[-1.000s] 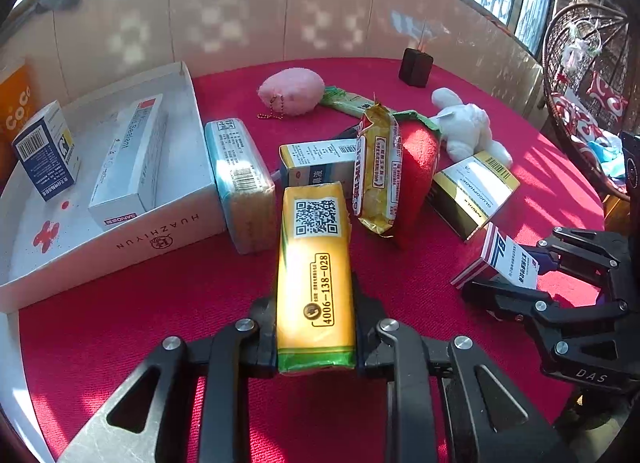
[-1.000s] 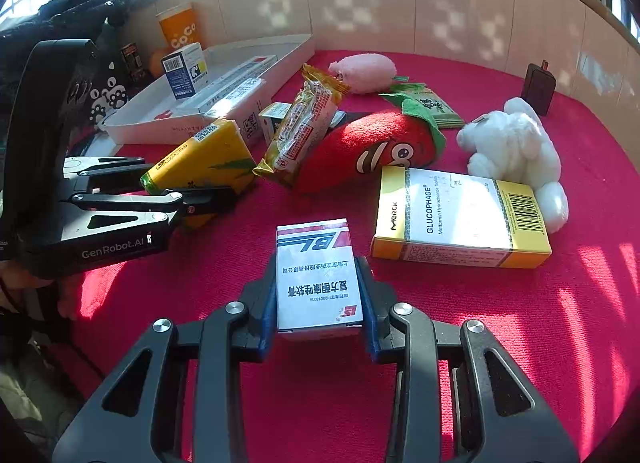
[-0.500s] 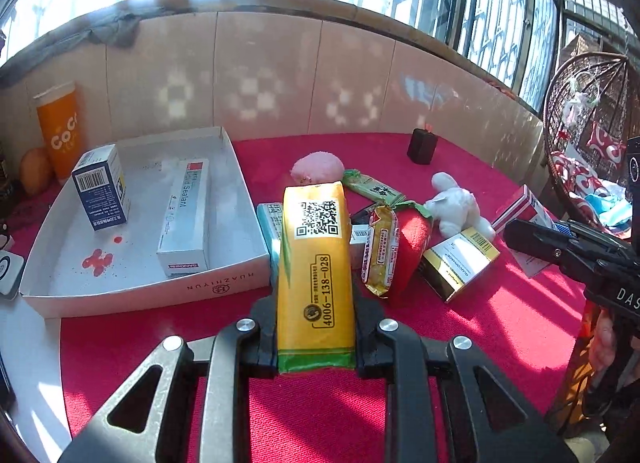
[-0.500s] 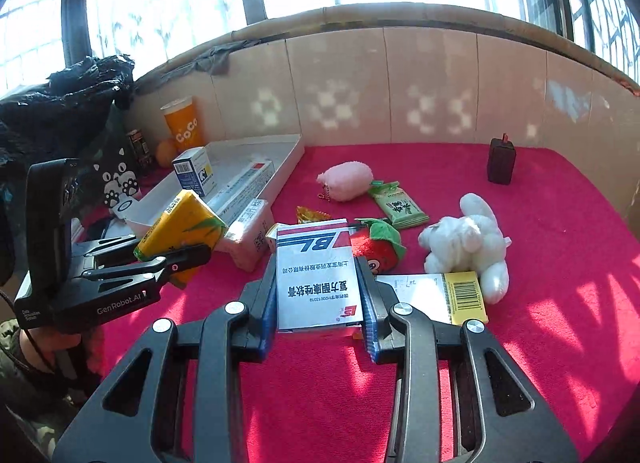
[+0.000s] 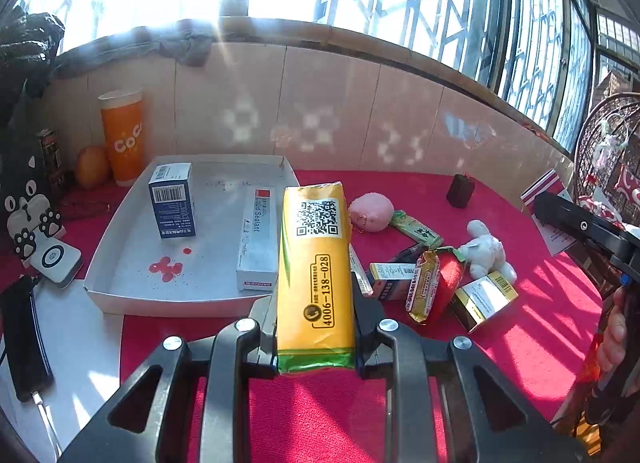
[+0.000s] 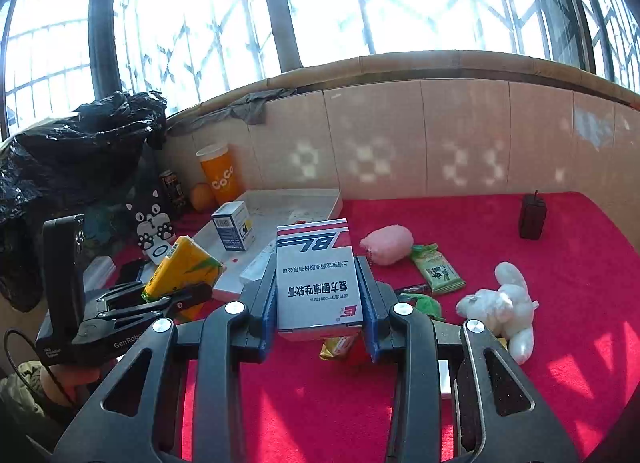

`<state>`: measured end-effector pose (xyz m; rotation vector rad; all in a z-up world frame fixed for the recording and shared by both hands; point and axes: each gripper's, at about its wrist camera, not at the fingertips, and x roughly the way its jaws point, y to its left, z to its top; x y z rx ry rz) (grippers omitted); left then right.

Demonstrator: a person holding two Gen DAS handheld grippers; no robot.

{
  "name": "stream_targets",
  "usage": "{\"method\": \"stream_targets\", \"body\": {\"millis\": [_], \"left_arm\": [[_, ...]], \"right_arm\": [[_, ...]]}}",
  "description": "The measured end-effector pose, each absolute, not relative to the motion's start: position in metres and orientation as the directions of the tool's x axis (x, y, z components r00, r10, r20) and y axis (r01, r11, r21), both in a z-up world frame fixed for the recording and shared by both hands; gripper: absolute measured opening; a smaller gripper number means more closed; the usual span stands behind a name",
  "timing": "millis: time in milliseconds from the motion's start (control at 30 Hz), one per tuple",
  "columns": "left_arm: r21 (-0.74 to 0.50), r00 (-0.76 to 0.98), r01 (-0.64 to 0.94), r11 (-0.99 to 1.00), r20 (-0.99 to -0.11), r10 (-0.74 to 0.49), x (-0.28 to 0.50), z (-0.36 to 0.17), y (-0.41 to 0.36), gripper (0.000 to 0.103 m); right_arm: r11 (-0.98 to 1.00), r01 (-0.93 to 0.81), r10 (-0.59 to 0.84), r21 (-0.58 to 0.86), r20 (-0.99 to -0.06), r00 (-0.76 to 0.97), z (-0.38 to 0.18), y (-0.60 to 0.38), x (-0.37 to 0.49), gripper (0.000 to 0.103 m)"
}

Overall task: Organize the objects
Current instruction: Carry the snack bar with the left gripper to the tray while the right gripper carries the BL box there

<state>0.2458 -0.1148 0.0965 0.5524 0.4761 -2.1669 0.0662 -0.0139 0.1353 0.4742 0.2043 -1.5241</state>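
Observation:
My left gripper (image 5: 316, 327) is shut on a yellow foil pack (image 5: 314, 275) with a QR code, held above the red table in front of the white cardboard tray (image 5: 120, 291). The tray holds a blue box (image 5: 172, 199) and a long white sealant box (image 5: 258, 239). My right gripper (image 6: 318, 311) is shut on a white, red and blue medicine box (image 6: 318, 283), raised over the table. The left gripper with the yellow pack (image 6: 180, 271) shows at the left of the right wrist view.
On the red cloth lie a pink plush (image 5: 370, 211), a green packet (image 5: 416, 227), a white plush rabbit (image 5: 486, 249), a strawberry plush (image 5: 450, 279), a gold box (image 5: 484, 299) and a snack pack (image 5: 422, 287). An orange cup (image 5: 122, 137) stands beyond the tray.
Both grippers have lifted up and back from the table with their items held. The objects on the cloth now look farther away.

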Motion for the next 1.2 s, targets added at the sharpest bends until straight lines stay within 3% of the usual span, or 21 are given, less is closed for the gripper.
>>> {"method": "stream_targets", "body": {"millis": [167, 333, 467, 733, 900, 1200], "left_arm": [[-0.104, -0.574, 0.775, -0.623, -0.53, -0.625, 0.231, 0.126, -0.121, 0.024], [-0.021, -0.575, 0.741, -0.671, -0.535, -0.619, 0.215, 0.13, -0.11, 0.024], [-0.004, -0.552, 0.768, -0.641, -0.51, -0.659, 0.225, 0.138, -0.109, 0.024], [-0.048, -0.337, 0.932, -0.359, -0.482, -0.809, 0.291, 0.121, -0.132, 0.024], [-0.066, -0.313, 0.945, -0.32, -0.466, -0.828, 0.314, 0.137, -0.15, 0.024], [0.116, -0.269, 0.926, -0.359, -0.467, -0.843, 0.279, 0.152, -0.178, 0.024]], "right_arm": [[-0.048, 0.983, -0.948, 0.18, -0.317, 0.011, 0.168, 0.005, 0.06, 0.033], [-0.178, 0.945, -0.963, 0.274, -0.244, -0.111, 0.157, 0.031, 0.046, 0.034], [-0.176, 0.95, -0.964, 0.257, -0.24, -0.114, 0.173, 0.026, 0.05, 0.034], [-0.161, 0.984, -0.946, 0.075, -0.296, -0.132, 0.182, -0.037, 0.107, 0.033], [-0.097, 0.99, -0.95, 0.098, -0.305, -0.063, 0.186, -0.058, 0.126, 0.033], [-0.183, 0.959, -0.957, 0.217, -0.261, -0.124, 0.17, -0.055, 0.112, 0.034]]}}
